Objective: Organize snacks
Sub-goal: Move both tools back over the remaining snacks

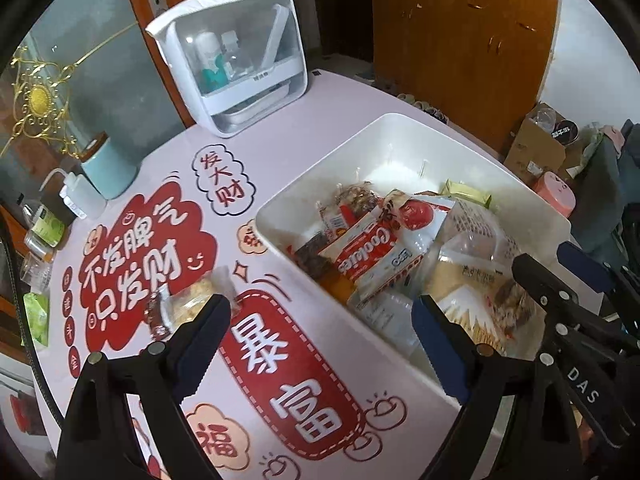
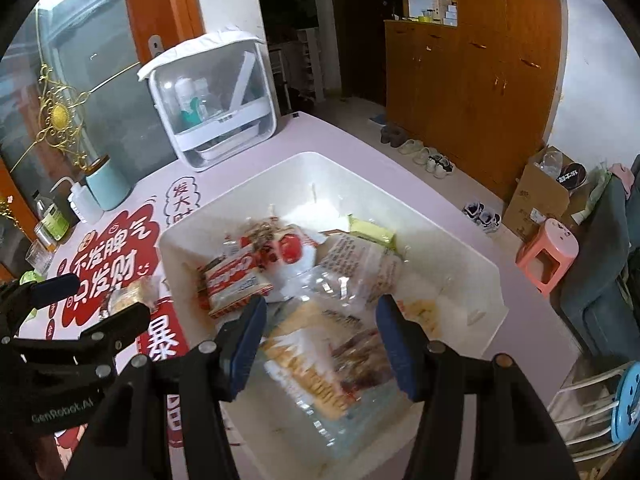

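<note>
A white bin [image 1: 416,144] [image 2: 320,172] on the pink table holds several snack packs, among them a red-and-white cookies pack [image 1: 372,256] [image 2: 236,280] and a yellow-green packet [image 1: 468,192] [image 2: 372,232]. My right gripper [image 2: 322,338] hangs over the bin's near side, shut on a clear bag of crackers [image 2: 316,364] [image 1: 476,276]. My left gripper [image 1: 322,328] stands wide open over the table mat at the bin's near left corner, with nothing held. A clear packet of pale yellow snack [image 1: 192,300] [image 2: 132,292] lies on the mat beside its left finger, with a small dark packet [image 1: 158,316] next to it.
At the back of the table stand a white clear-fronted storage box [image 1: 236,68], a teal canister [image 1: 108,172] and a squeeze bottle [image 1: 78,196]. Jars and glasses crowd the left edge. Beyond the right edge are a pink stool [image 2: 548,256], a cardboard box [image 2: 540,196] and shoes.
</note>
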Demonstrator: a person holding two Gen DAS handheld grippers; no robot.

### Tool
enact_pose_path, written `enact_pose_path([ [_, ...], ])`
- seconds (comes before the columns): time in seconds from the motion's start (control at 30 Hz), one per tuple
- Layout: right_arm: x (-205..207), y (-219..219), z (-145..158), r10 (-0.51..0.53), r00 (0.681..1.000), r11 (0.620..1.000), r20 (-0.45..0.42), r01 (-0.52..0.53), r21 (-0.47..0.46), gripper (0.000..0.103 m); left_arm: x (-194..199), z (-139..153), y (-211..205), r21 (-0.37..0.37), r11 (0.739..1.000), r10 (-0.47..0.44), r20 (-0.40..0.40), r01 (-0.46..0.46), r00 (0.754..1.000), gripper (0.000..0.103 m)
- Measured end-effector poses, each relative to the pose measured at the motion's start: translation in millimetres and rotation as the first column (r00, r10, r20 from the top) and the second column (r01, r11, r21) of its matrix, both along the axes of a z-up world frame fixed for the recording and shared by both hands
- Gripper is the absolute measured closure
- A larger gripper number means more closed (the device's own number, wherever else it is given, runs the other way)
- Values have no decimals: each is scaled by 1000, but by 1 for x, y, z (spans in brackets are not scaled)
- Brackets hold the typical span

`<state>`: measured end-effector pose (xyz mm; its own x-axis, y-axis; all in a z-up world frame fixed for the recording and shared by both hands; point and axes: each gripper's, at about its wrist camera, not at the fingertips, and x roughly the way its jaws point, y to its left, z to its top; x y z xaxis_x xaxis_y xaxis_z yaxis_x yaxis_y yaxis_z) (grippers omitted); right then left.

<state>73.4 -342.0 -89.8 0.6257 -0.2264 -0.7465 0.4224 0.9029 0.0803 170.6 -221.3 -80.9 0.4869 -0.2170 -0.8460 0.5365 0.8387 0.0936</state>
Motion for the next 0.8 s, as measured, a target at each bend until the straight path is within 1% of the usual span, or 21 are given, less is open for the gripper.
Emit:
enact_pose_path([
  [0.13, -1, 24, 6, 25, 1000, 1000, 12, -25, -6, 45, -9, 7, 28, -13, 1000, 13, 11, -12, 1000, 12],
  [0.3, 1, 71, 12, 98, 995, 995, 15, -98, -24, 45, -15, 15, 77, -27, 998, 56, 20, -55, 998, 12],
  [0.47, 7, 117, 11, 184, 983, 983, 2, -184, -31, 45, -19, 14, 139, -46, 990, 131, 5, -131, 991, 12],
  [0.6, 13, 149, 7, 245, 969, 969, -20, -246, -31, 45, -22, 10, 186, -76, 977, 199, 0, -199, 980, 12],
  [0.7, 20, 169, 3, 290, 956, 957, -31, -291, -19, 45, -26, 8, 219, -92, 967, 240, 29, -237, 970, 12],
  [0.8, 30, 182, 2, 336, 941, 942, -36, -336, 7, 45, -29, 7, 246, -82, 962, 267, 80, -261, 960, 12],
])
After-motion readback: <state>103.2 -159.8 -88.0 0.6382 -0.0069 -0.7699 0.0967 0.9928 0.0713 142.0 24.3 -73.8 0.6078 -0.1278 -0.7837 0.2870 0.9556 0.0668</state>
